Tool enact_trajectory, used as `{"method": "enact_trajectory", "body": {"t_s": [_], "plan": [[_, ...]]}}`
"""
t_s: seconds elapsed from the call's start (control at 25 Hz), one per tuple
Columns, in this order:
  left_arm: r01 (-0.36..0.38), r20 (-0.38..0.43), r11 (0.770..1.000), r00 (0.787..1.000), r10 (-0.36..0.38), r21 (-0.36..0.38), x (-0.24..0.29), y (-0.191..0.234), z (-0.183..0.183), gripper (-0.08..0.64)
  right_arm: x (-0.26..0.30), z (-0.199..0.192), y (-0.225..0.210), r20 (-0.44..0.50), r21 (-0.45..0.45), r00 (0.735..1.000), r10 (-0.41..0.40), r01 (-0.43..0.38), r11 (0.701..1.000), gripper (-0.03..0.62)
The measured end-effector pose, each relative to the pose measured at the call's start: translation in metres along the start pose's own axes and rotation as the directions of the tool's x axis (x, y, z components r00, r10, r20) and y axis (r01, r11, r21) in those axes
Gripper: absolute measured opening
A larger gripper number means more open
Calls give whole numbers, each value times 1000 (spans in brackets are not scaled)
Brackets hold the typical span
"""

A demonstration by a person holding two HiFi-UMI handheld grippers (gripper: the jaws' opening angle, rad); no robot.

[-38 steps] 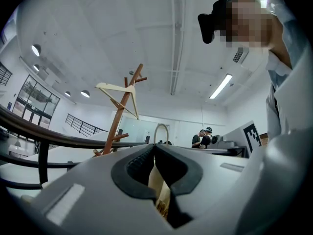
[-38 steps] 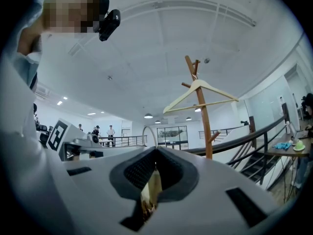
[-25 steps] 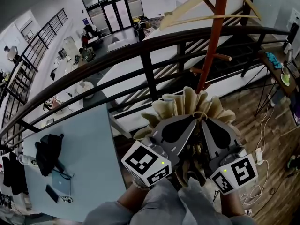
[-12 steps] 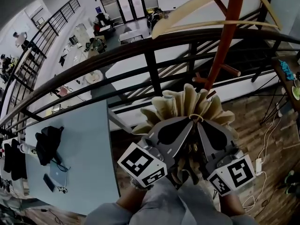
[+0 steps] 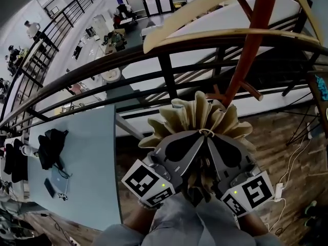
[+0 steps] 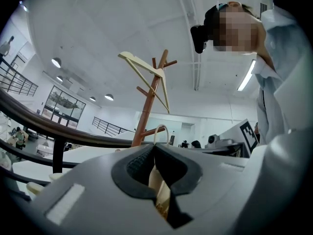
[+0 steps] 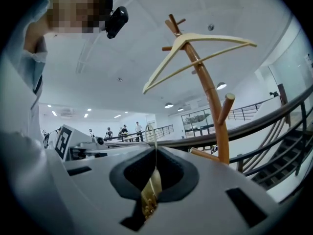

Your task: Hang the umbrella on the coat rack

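1. Your left gripper (image 6: 154, 148) is clenched on the beige pleated fabric umbrella (image 5: 197, 111). Beige cloth fills the slot between its jaws.
2. Your right gripper (image 7: 155, 152) is clamped on the same umbrella from the other side. In the head view its jaw tips nearly meet the left gripper's.
3. A thin pale cord loop (image 7: 149, 125) sticks up just past both sets of jaw tips. It is probably the part to hook.
4. Change: the rack pole and hanger loom larger in the head view than a second ago, so you have carried the umbrella closer. The grip is the same, with both grippers still clamped.
5. Beyond the jaws, up and right of the right gripper, stands the reddish-brown wooden coat rack (image 7: 209, 97). Its upturned peg (image 7: 226, 109) is the nearest one to the loop, and they are apart, not touching.
6. Well above both grippers, a pale wooden clothes hanger (image 5: 156, 37) already sits on the rack's top.
7. Farther out, past the rack, runs a black metal railing (image 5: 167, 78).
8. What this means: you are in the approach stage and the umbrella is in hand, not hung yet. Next you likely need to lift the cord loop over a free peg, keeping clear of the hanger.
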State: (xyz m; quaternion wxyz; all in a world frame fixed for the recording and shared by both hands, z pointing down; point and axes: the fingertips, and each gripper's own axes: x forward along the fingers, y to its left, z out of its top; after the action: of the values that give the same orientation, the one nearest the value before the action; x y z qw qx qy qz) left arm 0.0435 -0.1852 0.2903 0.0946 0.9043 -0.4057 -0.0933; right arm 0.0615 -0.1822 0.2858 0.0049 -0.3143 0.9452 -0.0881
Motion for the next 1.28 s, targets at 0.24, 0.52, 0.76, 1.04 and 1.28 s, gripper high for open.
{"method": "enact_trajectory", "body": {"t_s": [0.24,0.52,0.76,1.04,1.28], "plan": [[-40,-18,999,999,39,-19,7,19,-4,6,17,-6,-12,-18,13,1000,1,-1,1000,3],[-3,-37,999,999,1,-46,21,42,-10,6,37,-11,-31,-23,36,998,-56,56,998,3],[45,-83,997,995,-50,-61,33,67,-11,6,61,-14,-47,-31,52,990,-137,139,989,3],[103,-104,990,988,-113,-101,40,89,-15,6,78,-20,-57,-55,47,972,-227,229,972,3],[128,-123,988,983,-138,-90,54,102,-23,6,85,-26,-70,-78,42,955,-286,290,956,3]]}}
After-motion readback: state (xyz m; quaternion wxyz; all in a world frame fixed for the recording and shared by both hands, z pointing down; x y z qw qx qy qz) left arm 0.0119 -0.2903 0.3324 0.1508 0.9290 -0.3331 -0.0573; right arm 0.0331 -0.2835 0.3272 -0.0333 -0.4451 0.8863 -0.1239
